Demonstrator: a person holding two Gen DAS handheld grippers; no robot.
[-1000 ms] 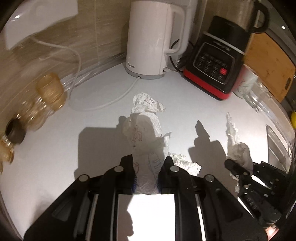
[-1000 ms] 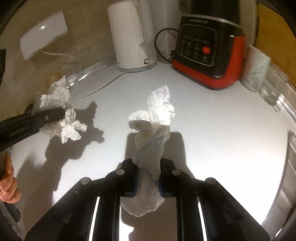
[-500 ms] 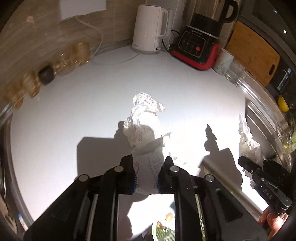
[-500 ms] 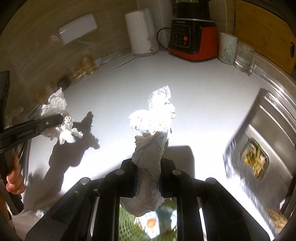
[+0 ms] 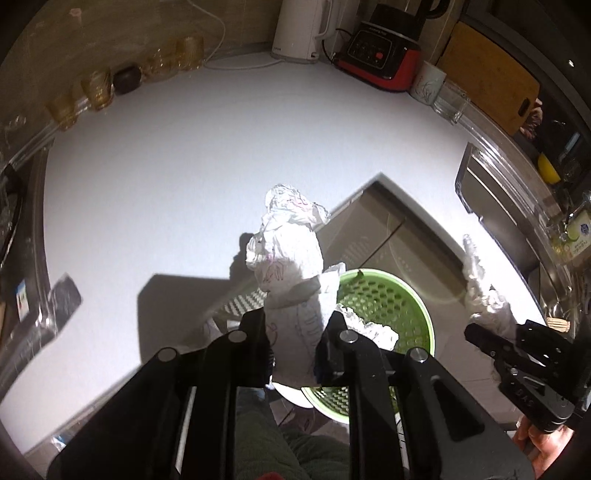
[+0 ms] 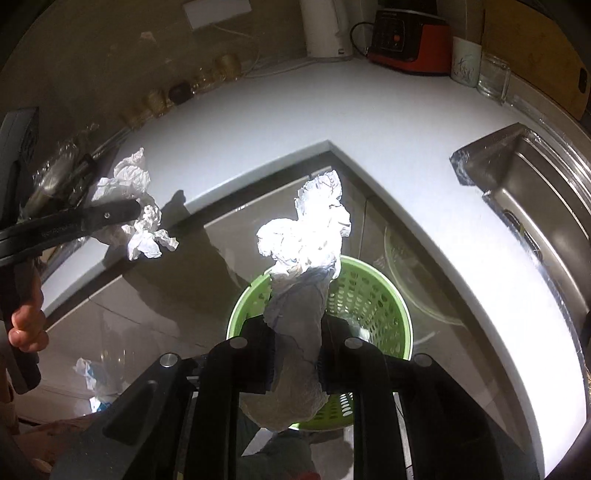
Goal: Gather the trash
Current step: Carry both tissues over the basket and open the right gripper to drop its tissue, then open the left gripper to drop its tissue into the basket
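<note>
Both grippers, left [image 5: 295, 343] and right [image 6: 295, 354], clamp paper wads [image 5: 291, 266] [image 6: 306, 240]; centre them above the bin [image 6: 369, 295] below before releasing.

A white L-shaped kitchen countertop [image 5: 155, 155] carries, along its far edge, a tall white electric kettle [image 5: 301, 27], a black-and-red blender base [image 5: 380, 55], a white patterned mug [image 5: 428, 85] and a clear glass jar [image 5: 450, 101]. Amber drinking glasses [image 5: 96, 88] line its far left side. On the floor near the counter's inner corner stands a green perforated plastic basket [image 6: 369, 299].
</note>
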